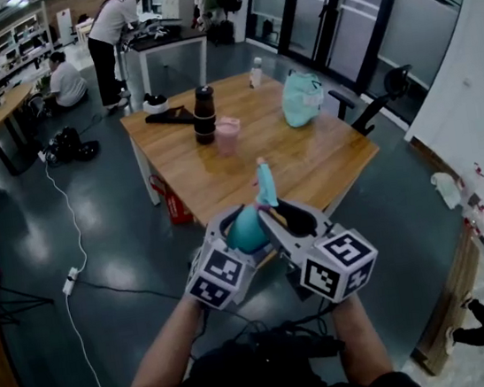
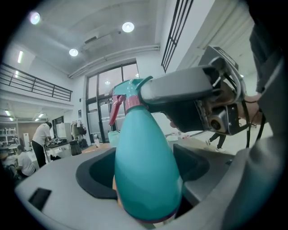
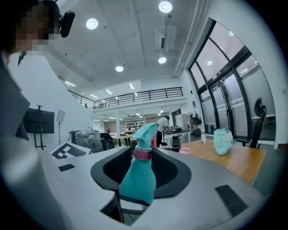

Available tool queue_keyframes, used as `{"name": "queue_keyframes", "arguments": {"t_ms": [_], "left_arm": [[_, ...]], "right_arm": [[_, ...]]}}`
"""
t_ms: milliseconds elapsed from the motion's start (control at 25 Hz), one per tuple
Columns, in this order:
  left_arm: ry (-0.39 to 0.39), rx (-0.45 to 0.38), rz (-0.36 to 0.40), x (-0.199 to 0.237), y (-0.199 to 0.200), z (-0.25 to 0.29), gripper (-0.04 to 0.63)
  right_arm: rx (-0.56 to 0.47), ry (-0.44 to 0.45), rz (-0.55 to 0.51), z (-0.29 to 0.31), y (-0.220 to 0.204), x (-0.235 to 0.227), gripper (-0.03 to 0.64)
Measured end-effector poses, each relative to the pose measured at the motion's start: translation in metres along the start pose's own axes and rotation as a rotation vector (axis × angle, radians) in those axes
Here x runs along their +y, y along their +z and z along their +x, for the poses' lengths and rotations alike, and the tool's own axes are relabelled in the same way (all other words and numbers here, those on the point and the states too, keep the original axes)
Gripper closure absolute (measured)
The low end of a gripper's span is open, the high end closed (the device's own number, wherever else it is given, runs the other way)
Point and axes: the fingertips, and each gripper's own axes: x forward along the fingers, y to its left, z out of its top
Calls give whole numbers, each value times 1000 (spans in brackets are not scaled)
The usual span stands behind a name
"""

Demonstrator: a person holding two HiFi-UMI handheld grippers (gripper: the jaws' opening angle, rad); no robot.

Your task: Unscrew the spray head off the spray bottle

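Note:
A teal spray bottle [image 1: 249,229] with a pink collar and a teal spray head [image 1: 265,183] is held up in the air, just short of the wooden table's near edge. My left gripper [image 1: 245,229] is shut on the bottle's rounded body [image 2: 146,166], which fills the left gripper view. My right gripper [image 1: 281,214] comes in from the right, and one grey finger [image 2: 180,92] lies against the spray head [image 2: 128,92]. In the right gripper view the bottle [image 3: 137,177] stands upright between the jaws with gaps on both sides, so the right gripper [image 3: 141,168] is open.
On the wooden table [image 1: 327,163] stand a black flask [image 1: 204,113], a pink cup [image 1: 228,134], a teal bag [image 1: 302,97] and a small white bottle [image 1: 255,72]. An office chair [image 1: 381,99] is at the table's right. People work at desks beyond. A cable [image 1: 72,257] runs across the floor.

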Motion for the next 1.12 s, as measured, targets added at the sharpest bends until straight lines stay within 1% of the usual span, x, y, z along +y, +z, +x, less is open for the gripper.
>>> {"name": "queue_keyframes", "arguments": {"t_ms": [320, 400, 480, 600, 840, 1040, 1120], "left_arm": [[-7, 6, 8, -4, 0, 0, 193], [-21, 4, 8, -5, 1, 1, 193], [-51, 1, 3, -8, 2, 0, 193], [-121, -14, -12, -13, 4, -3, 193], [-281, -55, -34, -28, 10, -14, 193], [-416, -83, -42, -48, 12, -24, 193], [-459, -95, -44, -53, 14, -27, 193]], "right_arm": [[19, -23, -16, 7, 0, 3, 474], [22, -23, -30, 7, 0, 2, 472], [22, -4, -38, 7, -1, 1, 472], [11, 67, -32, 4, -1, 3, 474], [-23, 257, -8, -5, -1, 13, 476], [-44, 415, -21, -21, -5, 21, 476], [-57, 474, -20, -26, -5, 23, 476]]}}
